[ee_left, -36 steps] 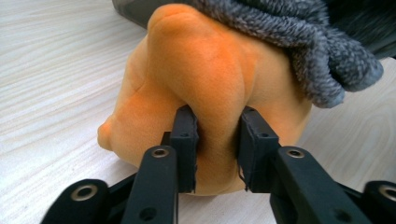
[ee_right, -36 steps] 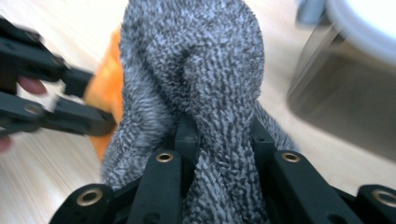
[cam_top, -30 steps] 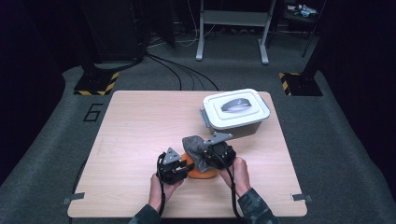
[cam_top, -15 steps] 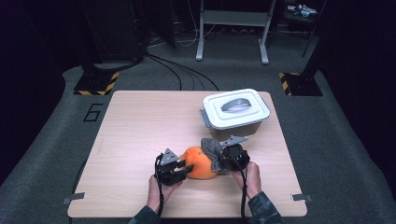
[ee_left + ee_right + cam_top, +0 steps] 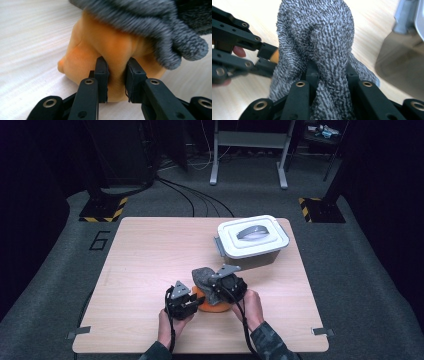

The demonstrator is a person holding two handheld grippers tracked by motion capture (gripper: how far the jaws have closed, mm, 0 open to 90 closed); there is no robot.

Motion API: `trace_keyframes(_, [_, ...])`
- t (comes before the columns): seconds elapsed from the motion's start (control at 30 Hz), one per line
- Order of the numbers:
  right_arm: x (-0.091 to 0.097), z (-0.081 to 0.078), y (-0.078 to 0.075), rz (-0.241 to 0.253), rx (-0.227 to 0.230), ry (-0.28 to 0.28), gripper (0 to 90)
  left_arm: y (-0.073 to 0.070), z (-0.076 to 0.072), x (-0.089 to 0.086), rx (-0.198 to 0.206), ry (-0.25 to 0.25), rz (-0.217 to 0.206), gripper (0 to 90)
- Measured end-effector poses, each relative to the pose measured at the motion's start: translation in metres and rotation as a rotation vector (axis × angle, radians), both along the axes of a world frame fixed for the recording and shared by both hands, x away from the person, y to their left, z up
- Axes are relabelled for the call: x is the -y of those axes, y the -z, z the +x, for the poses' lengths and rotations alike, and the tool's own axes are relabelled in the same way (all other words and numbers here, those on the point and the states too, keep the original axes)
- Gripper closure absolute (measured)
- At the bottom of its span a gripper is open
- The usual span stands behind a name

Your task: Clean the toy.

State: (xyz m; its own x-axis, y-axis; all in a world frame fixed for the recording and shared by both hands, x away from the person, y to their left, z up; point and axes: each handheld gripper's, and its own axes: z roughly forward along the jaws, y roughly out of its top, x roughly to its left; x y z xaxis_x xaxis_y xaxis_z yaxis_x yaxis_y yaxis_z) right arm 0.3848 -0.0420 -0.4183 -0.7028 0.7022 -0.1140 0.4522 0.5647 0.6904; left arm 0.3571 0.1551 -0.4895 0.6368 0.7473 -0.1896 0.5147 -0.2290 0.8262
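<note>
An orange soft object [image 5: 218, 308] lies near the table's front edge. My left gripper [image 5: 196, 301] is at its left side. In the left gripper view the jaws have just been closing, and the left gripper [image 5: 116, 65] is now shut on a fold of the orange object [image 5: 100, 42]. A grey terry cloth [image 5: 202, 274] drapes over the object's top and far side. My right gripper [image 5: 214, 287] comes in from the right. In the right gripper view it [image 5: 329, 68] is shut on the grey cloth [image 5: 319, 32], bunched between its jaws.
A white lidded container [image 5: 252, 237] with a grey handle stands at the table's back right, close behind the right gripper. The left half of the wooden table [image 5: 145, 255] is bare. Cables and stand legs lie on the dark floor beyond.
The right gripper swung right, baring the orange object, then came back left with the cloth over the object's top. The left hand stayed put.
</note>
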Motion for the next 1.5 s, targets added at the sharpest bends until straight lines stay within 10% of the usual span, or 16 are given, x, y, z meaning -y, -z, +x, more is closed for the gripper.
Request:
trace_keyframes(0.3, [0.047,-0.001,0.021,0.012,-0.049,0.108,72.9,-0.005,0.002,0.005,0.032,0.031,0.074,70.1])
trace_keyframes(0.4, [0.040,0.000,0.025,0.013,-0.044,0.113,73.2,-0.006,0.000,0.010,0.052,0.021,0.128,43.1])
trace_keyframes(0.57, [0.038,-0.003,0.010,0.016,-0.016,0.093,72.9,0.002,0.001,0.006,0.043,0.004,0.070,68.6])
trace_keyframes(0.8, [0.016,-0.003,0.004,0.000,0.002,0.041,73.0,0.004,0.005,-0.001,0.010,-0.003,0.037,72.6])
trace_keyframes(1.03, [0.057,-0.002,0.027,0.013,-0.065,0.128,72.9,0.003,0.006,0.003,0.030,0.017,0.061,72.3])
trace_keyframes(1.2, [0.053,0.002,0.031,0.007,-0.064,0.136,73.0,-0.001,0.004,-0.003,0.052,0.035,0.066,41.2])
trace_keyframes(1.5, [0.047,-0.005,0.016,-0.007,-0.027,0.135,72.8,0.000,0.007,-0.011,-0.048,0.020,-0.070,74.7])
